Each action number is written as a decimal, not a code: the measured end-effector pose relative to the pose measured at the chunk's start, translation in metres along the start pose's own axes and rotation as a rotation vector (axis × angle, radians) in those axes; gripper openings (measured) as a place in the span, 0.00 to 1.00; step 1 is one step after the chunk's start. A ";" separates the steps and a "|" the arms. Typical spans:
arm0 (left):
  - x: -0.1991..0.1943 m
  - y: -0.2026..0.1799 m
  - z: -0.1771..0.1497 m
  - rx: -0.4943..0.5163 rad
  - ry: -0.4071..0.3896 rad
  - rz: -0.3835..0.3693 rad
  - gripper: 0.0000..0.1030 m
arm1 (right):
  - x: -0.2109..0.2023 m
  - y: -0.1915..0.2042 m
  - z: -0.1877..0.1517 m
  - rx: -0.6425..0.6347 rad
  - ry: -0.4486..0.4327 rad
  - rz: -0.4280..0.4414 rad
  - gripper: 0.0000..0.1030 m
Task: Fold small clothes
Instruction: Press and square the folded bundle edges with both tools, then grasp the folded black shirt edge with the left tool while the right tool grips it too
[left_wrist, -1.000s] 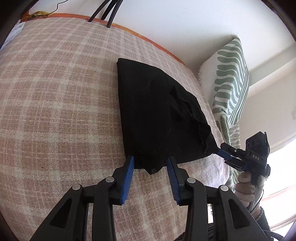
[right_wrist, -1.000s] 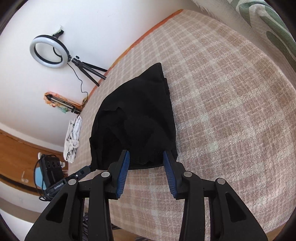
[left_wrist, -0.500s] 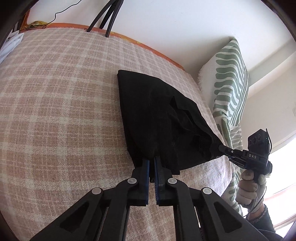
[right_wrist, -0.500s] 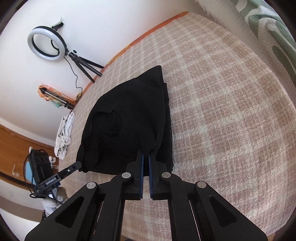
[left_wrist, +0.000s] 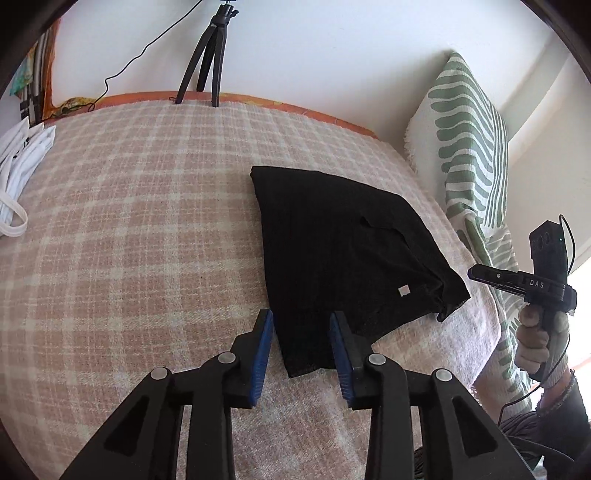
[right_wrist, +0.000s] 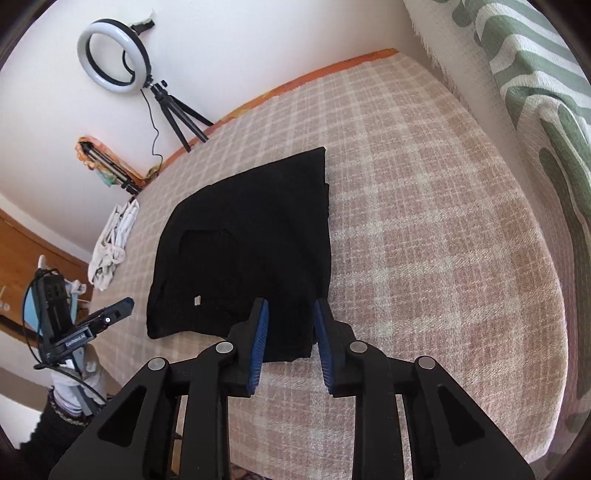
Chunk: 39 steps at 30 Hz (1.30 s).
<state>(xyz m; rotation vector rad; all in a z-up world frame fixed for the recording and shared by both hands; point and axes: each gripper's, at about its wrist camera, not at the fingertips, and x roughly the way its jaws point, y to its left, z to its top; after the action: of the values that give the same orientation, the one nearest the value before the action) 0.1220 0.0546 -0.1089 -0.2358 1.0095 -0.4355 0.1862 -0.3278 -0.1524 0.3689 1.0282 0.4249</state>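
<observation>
Left wrist view: both tools, left tool and right tool, opening over black garment, gripping nothing.

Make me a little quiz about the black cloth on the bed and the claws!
1. True or false: the black garment lies on the checked blanket.
2. Which stands by the wall? A) ring light B) fan C) guitar
3. Fill in: the cushion has ___ stripes.

Key: 1 true; 2 A; 3 green. Bonus: the left claw and right claw are opening, gripping nothing.
</observation>
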 end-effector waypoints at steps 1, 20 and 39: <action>-0.001 -0.001 0.007 0.001 -0.019 0.008 0.34 | -0.002 0.001 0.006 -0.009 -0.026 0.002 0.34; 0.099 0.064 0.101 -0.239 0.016 -0.022 0.41 | 0.077 -0.044 0.106 0.128 -0.048 0.078 0.34; 0.109 0.054 0.112 -0.171 -0.076 0.105 0.00 | 0.096 -0.027 0.111 0.059 -0.084 -0.006 0.03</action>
<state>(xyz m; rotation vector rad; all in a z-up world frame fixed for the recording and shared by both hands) 0.2810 0.0518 -0.1552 -0.3487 0.9800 -0.2436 0.3311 -0.3127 -0.1846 0.4327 0.9615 0.3714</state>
